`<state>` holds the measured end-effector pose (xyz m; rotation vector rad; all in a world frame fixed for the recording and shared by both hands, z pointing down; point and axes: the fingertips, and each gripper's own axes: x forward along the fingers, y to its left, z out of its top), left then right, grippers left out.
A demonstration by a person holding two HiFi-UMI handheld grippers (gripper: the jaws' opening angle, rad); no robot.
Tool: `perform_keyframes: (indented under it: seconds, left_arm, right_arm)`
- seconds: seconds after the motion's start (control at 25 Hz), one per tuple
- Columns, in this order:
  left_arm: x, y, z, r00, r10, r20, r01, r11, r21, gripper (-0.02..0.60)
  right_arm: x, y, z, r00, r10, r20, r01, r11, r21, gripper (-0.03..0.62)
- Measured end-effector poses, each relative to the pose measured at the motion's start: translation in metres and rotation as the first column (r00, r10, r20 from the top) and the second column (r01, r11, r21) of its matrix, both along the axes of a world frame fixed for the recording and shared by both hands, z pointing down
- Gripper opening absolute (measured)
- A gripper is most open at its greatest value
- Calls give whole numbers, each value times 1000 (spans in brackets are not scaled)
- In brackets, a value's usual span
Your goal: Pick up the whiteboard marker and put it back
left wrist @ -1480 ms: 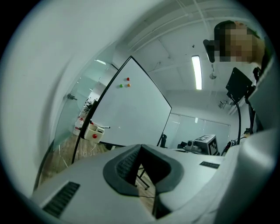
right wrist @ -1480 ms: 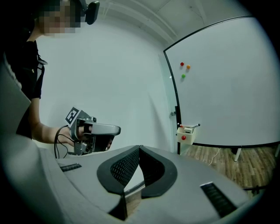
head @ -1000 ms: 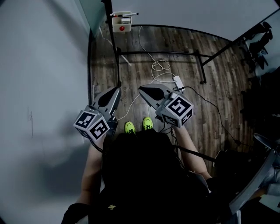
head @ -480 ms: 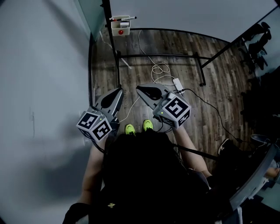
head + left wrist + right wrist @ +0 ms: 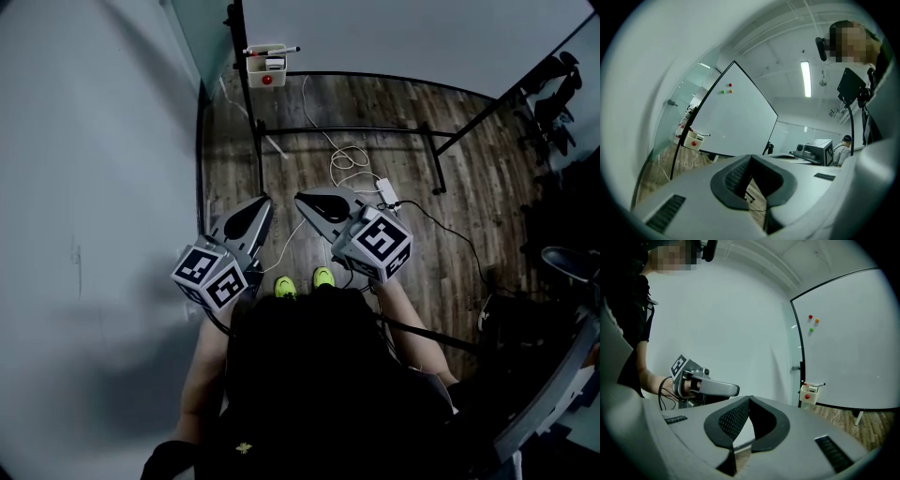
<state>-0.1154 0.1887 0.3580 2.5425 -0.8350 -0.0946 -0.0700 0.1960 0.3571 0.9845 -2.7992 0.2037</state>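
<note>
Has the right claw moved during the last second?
No, hardly. The right claw keeps its place beside the white adapter on the floor; only the head camera's view shifted slightly.

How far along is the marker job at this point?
Done: nothing shows as done. The whiteboard marker lies on the holder box at the edge of the whiteboard, either untouched or already returned. In hand: nothing; the left gripper and right gripper are shut and empty, well short of the board. Left: if untouched, approach, pick up, put back.
</note>
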Motion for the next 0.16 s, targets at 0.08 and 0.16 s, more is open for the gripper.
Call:
perform_keyframes:
  seconds: [0.08, 0.16]
  left_arm:
    - [-1, -2, -1, 1000, 2, -2, -2, 1000, 3, 32]
    - [-1, -5, -2, 1000, 3, -3, -3, 1000, 6, 32]
  right_arm:
    - [-2, -3, -3, 1000, -2, 0, 2, 1000, 10, 2]
    - [-4, -6, -6, 1000, -2, 2, 2, 1000, 22, 2]
